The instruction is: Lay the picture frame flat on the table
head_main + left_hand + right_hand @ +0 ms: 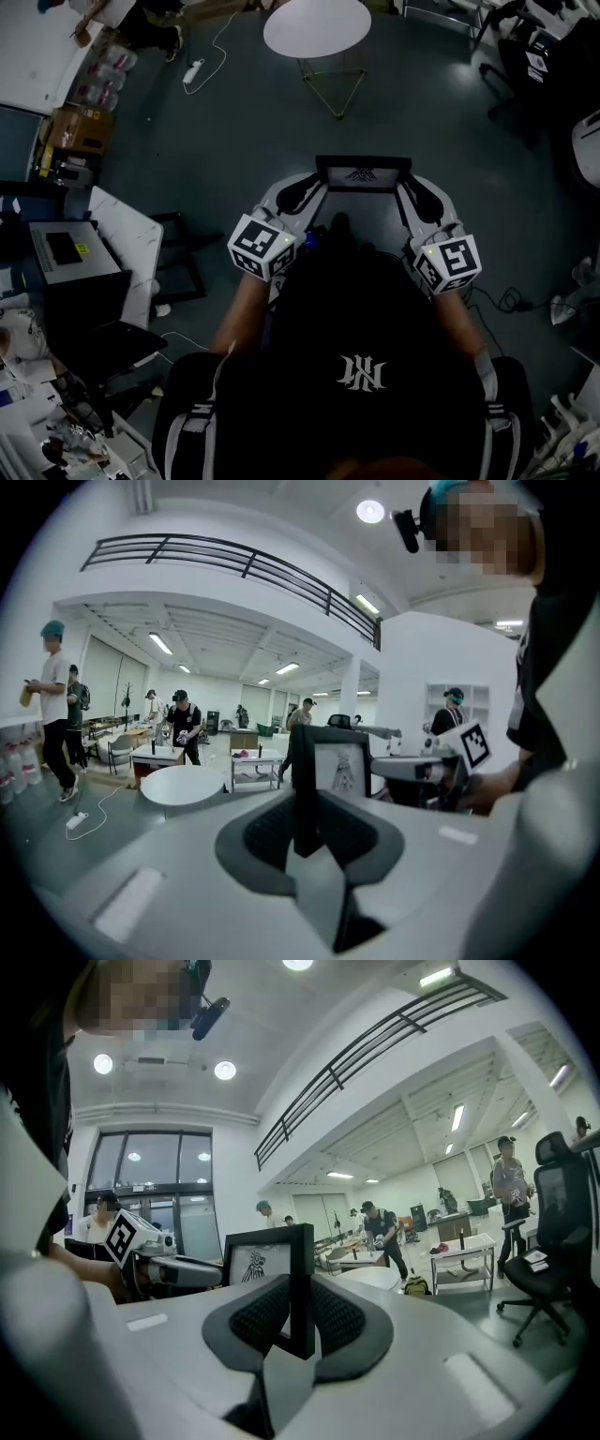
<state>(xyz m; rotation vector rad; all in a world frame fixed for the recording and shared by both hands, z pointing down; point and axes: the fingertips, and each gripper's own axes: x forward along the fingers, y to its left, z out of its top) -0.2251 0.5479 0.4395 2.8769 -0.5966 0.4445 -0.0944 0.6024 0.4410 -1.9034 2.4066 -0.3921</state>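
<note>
You hold the picture frame (363,174) in the air in front of your body. The left tongs (302,195) are clamped on its left side bar and the right tongs (420,199) on its right side bar. In the left gripper view the dark bar stands upright between the pads of the left tongs (305,829). The right gripper view shows the same on the other side, with the right tongs (300,1321) closed on the bar of the frame (266,1265).

The frame hangs over bare floor (234,122), well apart from the round white bench (317,26) ahead of you. Nothing lies under it yet.

The step in hand looks like the carry:
- Walk the frame to the bench with both grips firm and level, so neither bar twists in the pads.
- Once over the top, bring the lower edge down first, near the middle and away from the rim.
- Tip the top edge away or toward you with both tongs turning together.
- Release only when the back rests fully on the surface. Letting go on one side early could let the frame slap down or slide off.
</note>
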